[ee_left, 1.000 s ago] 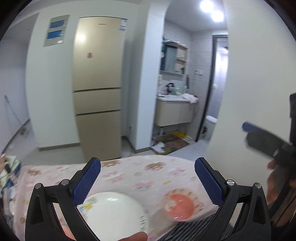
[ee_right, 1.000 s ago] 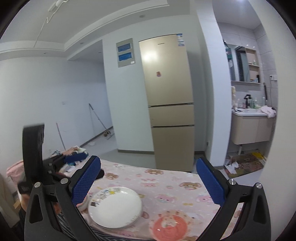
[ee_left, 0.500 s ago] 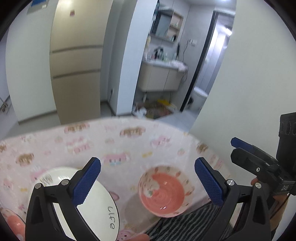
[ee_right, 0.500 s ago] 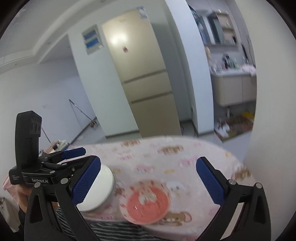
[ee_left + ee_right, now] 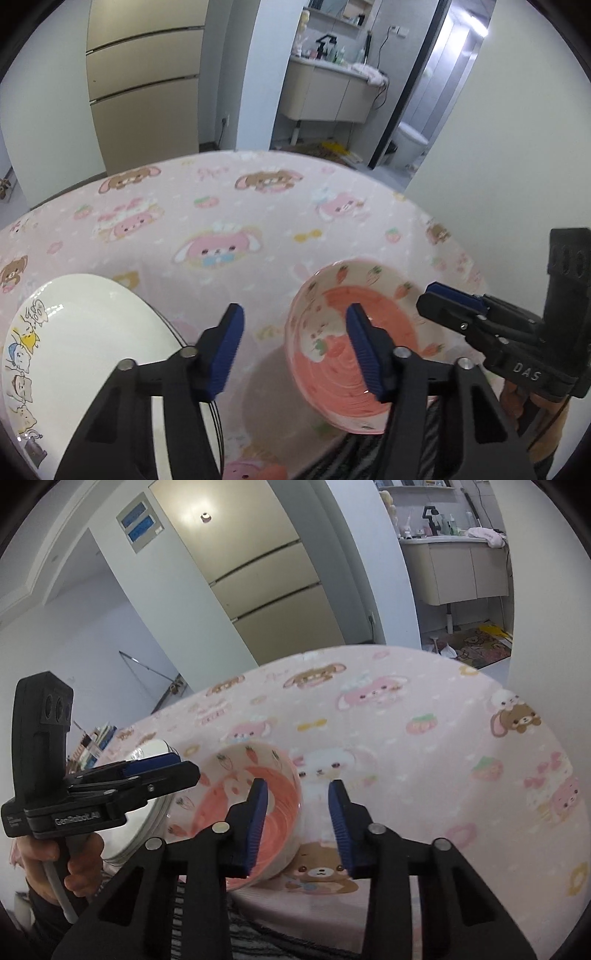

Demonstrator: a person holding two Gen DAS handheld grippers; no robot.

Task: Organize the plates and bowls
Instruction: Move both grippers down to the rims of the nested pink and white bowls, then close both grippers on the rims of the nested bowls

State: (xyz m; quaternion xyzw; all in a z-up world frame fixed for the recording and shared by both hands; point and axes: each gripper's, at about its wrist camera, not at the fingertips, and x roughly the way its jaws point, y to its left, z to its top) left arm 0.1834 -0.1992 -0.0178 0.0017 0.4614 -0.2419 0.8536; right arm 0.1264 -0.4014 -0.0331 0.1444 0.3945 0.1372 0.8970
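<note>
light: bright, even indoor | glare: fridge door (image 5: 207, 517) | edges: fisheye-warped, dark corners

I see a soft matt cloth (image 5: 229, 206) on the table, printed. Bowl (image 5: 343, 354) looks like glazed ceramic, glossy with glare; white plate (image 5: 85, 332) likewise. Left gripper (image 5: 291, 343) is matt black plastic with ribbed blue pads (image 5: 229, 343), bare metal pins. Fridge (image 5: 258, 572) has a smooth satin front.

I see a home: a beige fridge (image 5: 144, 81), a bathroom vanity (image 5: 332, 92) and a cartoon-print tablecloth (image 5: 229, 229).
</note>
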